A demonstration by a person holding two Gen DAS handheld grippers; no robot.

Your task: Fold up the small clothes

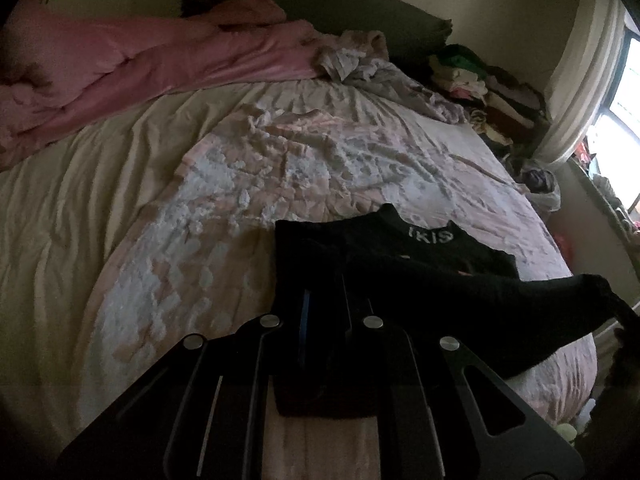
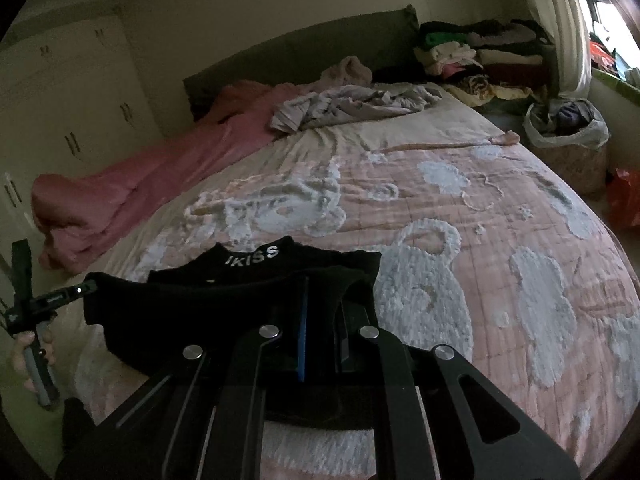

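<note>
Black little undies (image 2: 240,300) hang stretched over the pink bed (image 2: 500,240) in front of me, one edge pinched tight in my left claw (image 1: 326,300), the other in my right claw (image 2: 324,312).

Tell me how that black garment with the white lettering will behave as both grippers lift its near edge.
The black garment is probably floppy: it sags between the left gripper and right gripper. Likely light, as thin fabric. It may drag or bunch on the textured bedspread.
</note>
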